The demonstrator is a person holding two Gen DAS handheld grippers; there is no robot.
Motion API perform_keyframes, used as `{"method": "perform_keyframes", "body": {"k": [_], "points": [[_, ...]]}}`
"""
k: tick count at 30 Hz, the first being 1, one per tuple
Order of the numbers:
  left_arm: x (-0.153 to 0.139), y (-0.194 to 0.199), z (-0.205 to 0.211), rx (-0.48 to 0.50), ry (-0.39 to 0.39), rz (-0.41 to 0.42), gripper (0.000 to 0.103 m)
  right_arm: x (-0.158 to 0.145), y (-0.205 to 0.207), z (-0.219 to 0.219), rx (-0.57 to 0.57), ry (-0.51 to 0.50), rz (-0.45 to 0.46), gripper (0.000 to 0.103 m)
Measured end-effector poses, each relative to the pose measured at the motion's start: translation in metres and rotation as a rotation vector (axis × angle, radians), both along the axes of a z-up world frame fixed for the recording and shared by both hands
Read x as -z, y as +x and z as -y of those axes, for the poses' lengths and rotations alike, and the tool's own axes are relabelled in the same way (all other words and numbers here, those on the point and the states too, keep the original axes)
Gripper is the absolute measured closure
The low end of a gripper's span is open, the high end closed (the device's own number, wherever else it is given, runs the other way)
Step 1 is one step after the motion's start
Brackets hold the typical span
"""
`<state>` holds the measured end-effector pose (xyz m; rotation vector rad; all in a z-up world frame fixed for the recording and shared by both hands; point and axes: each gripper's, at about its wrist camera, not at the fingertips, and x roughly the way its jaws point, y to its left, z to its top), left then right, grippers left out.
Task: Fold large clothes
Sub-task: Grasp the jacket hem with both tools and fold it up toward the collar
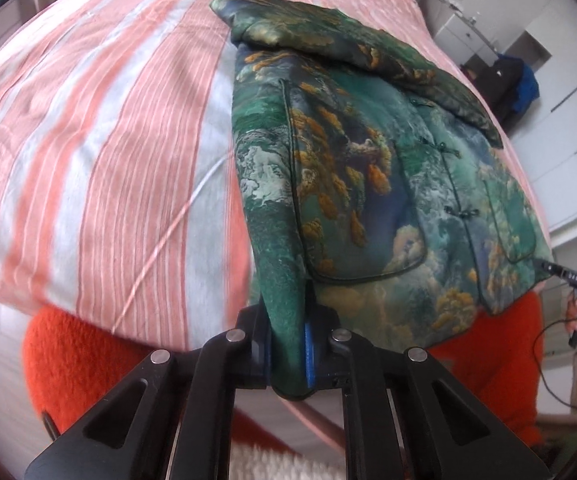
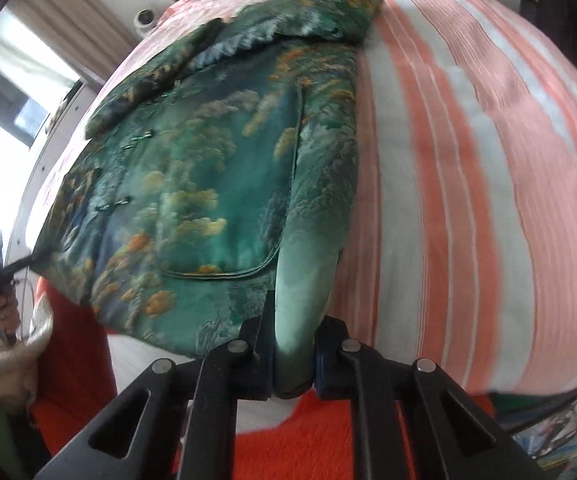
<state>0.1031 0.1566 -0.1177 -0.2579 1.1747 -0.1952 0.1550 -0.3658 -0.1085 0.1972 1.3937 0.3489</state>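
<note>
A green padded jacket point(image 1: 368, 168) with a gold and blue landscape print lies front up on the striped bed, sleeves folded across its top. It also shows in the right wrist view point(image 2: 216, 152). My left gripper point(image 1: 288, 344) is shut on the jacket's near left hem corner. My right gripper point(image 2: 294, 356) is shut on the near right hem corner. Each gripper appears in the other's view, the right gripper point(image 1: 568, 276) at the far right and the left gripper point(image 2: 8, 268) at the far left.
The bed point(image 1: 108, 140) has a pink and grey striped cover. An orange fuzzy garment point(image 1: 72, 352) hangs below the bed's near edge. White cabinets point(image 1: 560, 120) stand to the right; a window point(image 2: 4, 92) is at the left.
</note>
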Motion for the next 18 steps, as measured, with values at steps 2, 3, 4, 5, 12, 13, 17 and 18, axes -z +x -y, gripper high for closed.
{"method": "perform_keyframes", "body": {"k": [2,3,4,5,12,13,17,18], "points": [[-0.004,-0.019,0.0,0.022,0.016,-0.013,0.094,-0.012,-0.013,-0.001,-0.024,0.027,-0.029,0.09],[-0.007,-0.027,-0.001,0.027,0.014,-0.018,0.094,-0.015,-0.021,-0.002,-0.04,0.037,-0.046,0.09],[-0.011,-0.035,-0.006,0.024,-0.004,-0.021,0.094,-0.018,-0.029,-0.003,-0.053,0.05,-0.068,0.09],[-0.017,-0.042,-0.012,0.014,-0.04,-0.019,0.094,-0.02,-0.037,-0.003,-0.058,0.071,-0.092,0.09],[-0.105,0.006,-0.047,-0.021,-0.296,0.173,0.095,-0.068,0.008,0.035,0.091,0.354,-0.012,0.09],[-0.121,0.028,-0.047,-0.01,-0.306,0.211,0.095,-0.082,0.034,0.04,0.11,0.381,0.038,0.09],[-0.168,0.134,-0.038,-0.054,-0.201,0.353,0.094,-0.108,0.131,0.036,0.17,0.406,0.196,0.091],[-0.171,0.165,-0.034,-0.085,-0.179,0.372,0.088,-0.108,0.165,0.033,0.198,0.386,0.235,0.091]]}}
